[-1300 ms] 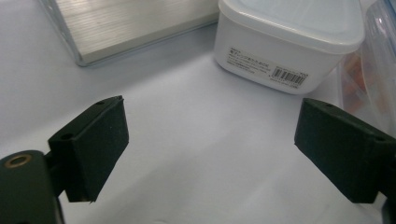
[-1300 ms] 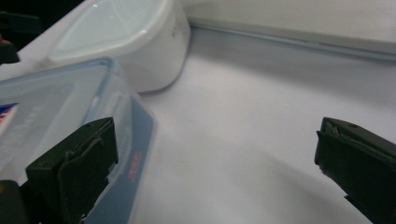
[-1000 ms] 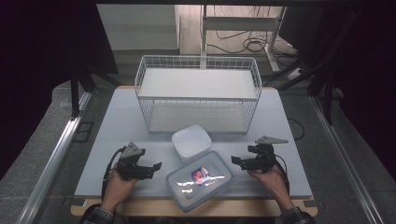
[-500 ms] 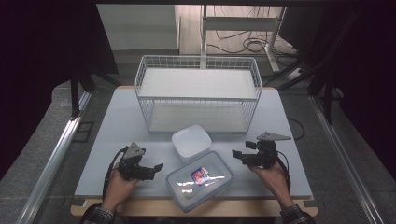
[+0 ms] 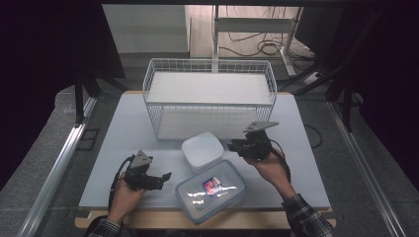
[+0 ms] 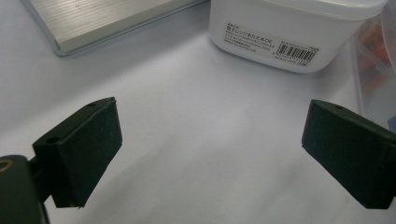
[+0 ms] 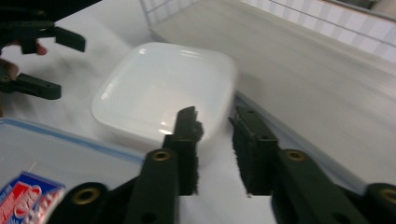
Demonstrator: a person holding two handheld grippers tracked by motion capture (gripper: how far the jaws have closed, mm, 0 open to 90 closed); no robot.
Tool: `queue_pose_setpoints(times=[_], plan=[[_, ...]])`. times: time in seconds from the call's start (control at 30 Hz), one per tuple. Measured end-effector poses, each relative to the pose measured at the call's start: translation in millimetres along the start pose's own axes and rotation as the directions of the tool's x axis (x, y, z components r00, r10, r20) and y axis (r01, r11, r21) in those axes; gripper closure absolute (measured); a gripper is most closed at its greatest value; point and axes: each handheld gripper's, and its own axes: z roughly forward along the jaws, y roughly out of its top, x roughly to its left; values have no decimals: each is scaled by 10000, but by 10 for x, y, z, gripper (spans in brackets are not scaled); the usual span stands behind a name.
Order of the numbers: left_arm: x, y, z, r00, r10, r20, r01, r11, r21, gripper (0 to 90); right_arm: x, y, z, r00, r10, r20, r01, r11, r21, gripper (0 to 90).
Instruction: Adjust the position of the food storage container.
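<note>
Small white square plastic tub (image 5: 202,151), lid on, upright on the worktop (image 5: 123,133), touching the clear lidded box (image 5: 211,190)

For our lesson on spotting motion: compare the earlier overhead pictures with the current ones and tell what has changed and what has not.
The right gripper has moved up the table from beside the clear lidded plastic container to the square white plastic tub. Its jaws have just been closing and now stand narrowly apart with nothing between them. The left gripper stayed put, wide open and empty. The tub, container and white wire basket did not move.
</note>
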Motion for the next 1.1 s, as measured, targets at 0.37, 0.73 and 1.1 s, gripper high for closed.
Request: queue_pose_setpoints(times=[0.37,0.73,1.1], plan=[[11,-6,1,9999,9,-106,-8,10000,33,52,370,479,606,9728,-2004,-1161,2117,9727,952,893],[10,-9,4,9999,62,-120,-61,10000,68,54,628,706,1148,9434,-2661,-1979,2977,9426,1516,892],[14,-14,3,10000,34,-80,-33,10000,90,55,673,711,1437,9355,-2841,-2102,3279,9196,2163,892]])
